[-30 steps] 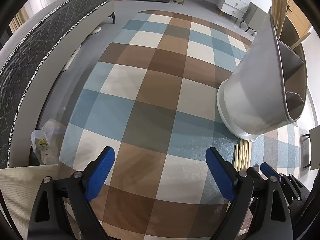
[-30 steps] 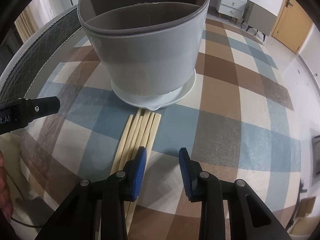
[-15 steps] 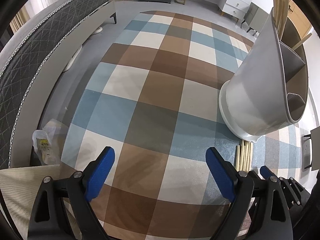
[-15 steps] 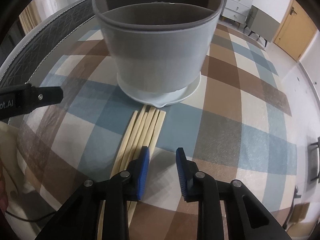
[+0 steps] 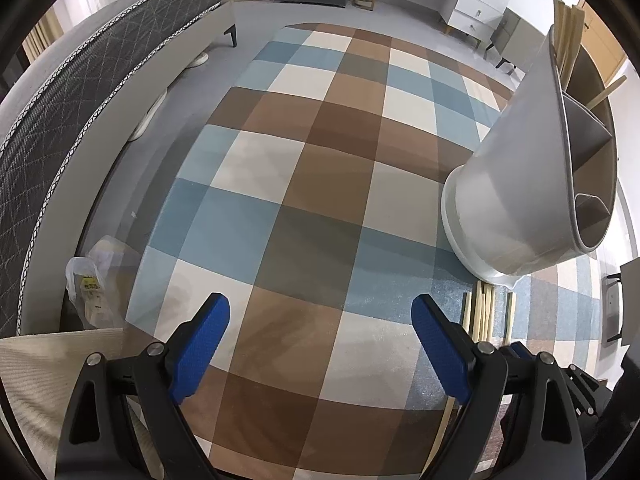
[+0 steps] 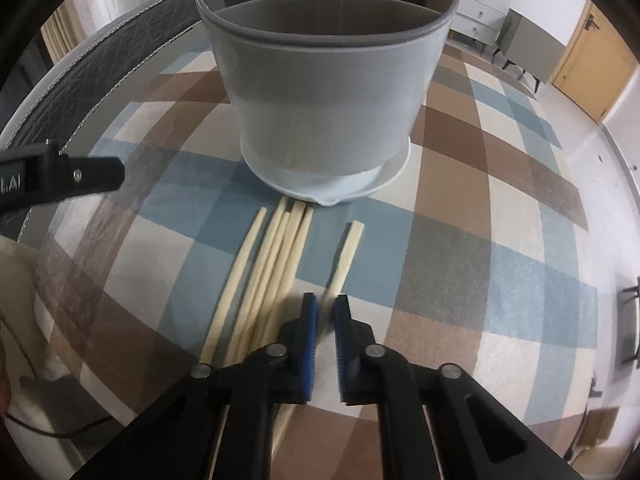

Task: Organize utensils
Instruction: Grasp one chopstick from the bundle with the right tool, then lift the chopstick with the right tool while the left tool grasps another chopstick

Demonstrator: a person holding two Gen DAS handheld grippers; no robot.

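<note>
A grey-white divided utensil holder (image 6: 326, 92) stands on the checked cloth, right in front of my right gripper (image 6: 324, 308). Several pale wooden chopsticks (image 6: 276, 264) lie side by side between the holder and the gripper. One chopstick (image 6: 349, 250) lies apart to their right, and its near end runs in between the right gripper's closing jaws, which pinch it. In the left wrist view the holder (image 5: 516, 184) is at the right, with some chopsticks (image 5: 568, 40) standing in it. My left gripper (image 5: 320, 320) hangs open over bare cloth, holding nothing.
The checked blue, brown and cream cloth (image 5: 320, 200) covers the table. A grey quilted bed (image 5: 80, 112) runs along the left, with a plastic bag (image 5: 90, 292) on the floor beside it. White drawers (image 5: 476, 4) and a wooden door (image 6: 592, 68) stand beyond.
The right gripper's jaws narrowed onto one chopstick, which now lies apart to the right of the bundle. The left gripper has not moved.
</note>
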